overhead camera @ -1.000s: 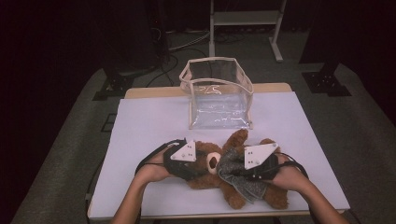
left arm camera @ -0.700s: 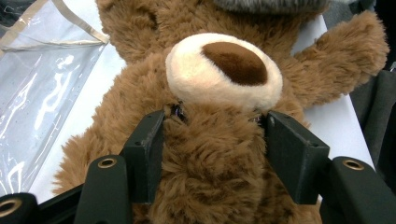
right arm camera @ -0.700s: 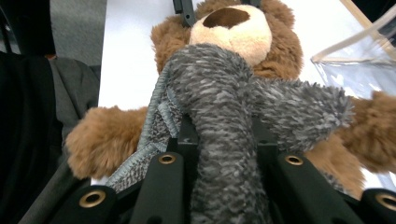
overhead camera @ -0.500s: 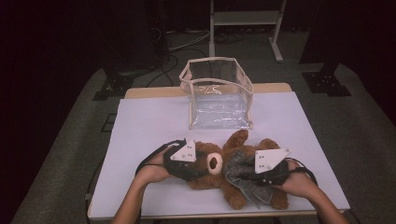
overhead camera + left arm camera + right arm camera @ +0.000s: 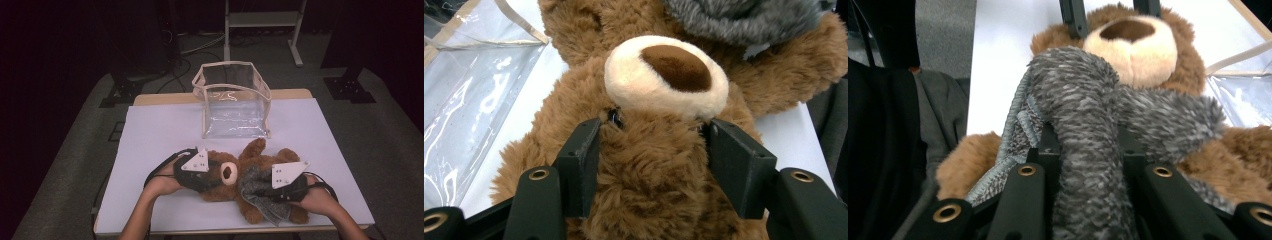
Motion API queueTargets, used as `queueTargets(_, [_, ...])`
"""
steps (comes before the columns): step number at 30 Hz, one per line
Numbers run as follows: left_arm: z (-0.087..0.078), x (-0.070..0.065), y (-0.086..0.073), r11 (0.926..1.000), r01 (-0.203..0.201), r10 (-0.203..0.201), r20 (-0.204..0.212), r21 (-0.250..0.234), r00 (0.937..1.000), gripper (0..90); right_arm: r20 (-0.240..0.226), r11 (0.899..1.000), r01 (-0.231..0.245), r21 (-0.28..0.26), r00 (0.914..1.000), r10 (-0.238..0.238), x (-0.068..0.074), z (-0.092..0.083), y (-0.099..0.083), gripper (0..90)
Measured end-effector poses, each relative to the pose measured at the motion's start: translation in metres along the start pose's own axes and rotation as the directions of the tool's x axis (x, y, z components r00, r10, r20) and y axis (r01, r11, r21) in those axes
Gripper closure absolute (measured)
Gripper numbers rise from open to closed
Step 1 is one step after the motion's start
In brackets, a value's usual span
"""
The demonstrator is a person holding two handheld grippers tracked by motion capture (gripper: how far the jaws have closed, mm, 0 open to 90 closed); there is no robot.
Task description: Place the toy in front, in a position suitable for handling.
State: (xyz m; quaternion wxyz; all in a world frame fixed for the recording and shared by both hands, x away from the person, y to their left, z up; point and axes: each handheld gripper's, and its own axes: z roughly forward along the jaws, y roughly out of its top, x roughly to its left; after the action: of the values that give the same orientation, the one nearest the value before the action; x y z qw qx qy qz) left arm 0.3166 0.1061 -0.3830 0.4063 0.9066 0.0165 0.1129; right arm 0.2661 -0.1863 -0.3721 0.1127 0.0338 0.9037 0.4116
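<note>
Right claw [image 5: 260, 187] shifted lower on grey scarf [image 5: 1088, 150]; left claw [image 5: 651, 150] clamps teddy bear [image 5: 649, 190] head.

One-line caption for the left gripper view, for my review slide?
Left claw clamps the brown teddy bear's head just behind its cream muzzle; clear bag at left.

Teddy bear [image 5: 227, 176]: brown fur, cream muzzle, dark brown nose. Garment [image 5: 260, 187] showing as mottled grey knit with lighter flecks. Both tongs [image 5: 651, 150] [image 5: 1088, 150] presenting black with brass-coloured rivets. Desk [image 5: 165, 130] reading white. Pouch [image 5: 235, 107] appearing clear, beige-trimmed.
</note>
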Motion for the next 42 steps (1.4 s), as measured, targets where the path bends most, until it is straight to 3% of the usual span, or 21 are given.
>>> queueTargets(3, [0.001,0.001,0.000,0.9999,0.016,-0.016,-0.006,-0.005,0.9999,39.6,-0.036,1.000,0.020,-0.017,0.9992,-0.020,0.002,0.006,0.014,71.9])
queueTargets(5, [0.001,0.004,-0.001,0.9993,0.038,-0.038,-0.015,-0.007,0.9992,39.6,-0.053,0.999,0.041,0.000,0.9978,-0.040,0.006,0.016,0.018,71.9])
queueTargets(10, [0.001,0.005,0.001,0.9984,0.056,-0.056,-0.028,-0.002,0.9980,39.7,-0.049,0.995,0.051,0.083,0.9977,-0.047,0.014,0.032,0.003,71.9])
queueTargets(17, [0.002,0.007,0.004,0.9963,0.086,-0.087,-0.050,-0.003,0.9950,40.3,-0.014,0.995,0.030,0.093,0.9995,-0.029,0.019,0.018,-0.014,72.0])
queueTargets(25, [0.003,0.009,0.003,0.9957,0.093,-0.093,-0.053,0.002,0.9943,40.5,-0.012,0.994,0.070,0.086,0.9975,-0.069,0.022,0.034,0.003,71.9])
queueTargets(30, [0.002,0.009,0.002,0.9955,0.095,-0.095,-0.050,-0.002,0.9942,40.2,-0.010,0.992,0.054,0.115,0.9985,-0.053,0.025,0.031,-0.011,71.9])
queueTargets(35, [0.002,0.009,0.003,0.9956,0.094,-0.093,-0.050,0.003,0.9944,40.3,-0.033,0.995,0.003,0.100,0.9995,0.001,0.026,0.018,-0.023,72.0])
queueTargets(39, [0.002,0.009,0.003,0.9953,0.097,-0.097,-0.037,0.003,0.9946,40.8,-0.023,0.999,0.000,0.050,0.9997,0.001,0.025,0.019,-0.009,71.9])
queueTargets(42, [0.002,0.009,0.002,0.9958,0.091,-0.091,-0.031,0.002,0.9954,40.9,-0.024,1.000,0.026,0.013,0.9994,-0.026,0.022,0.029,0.006,71.9])
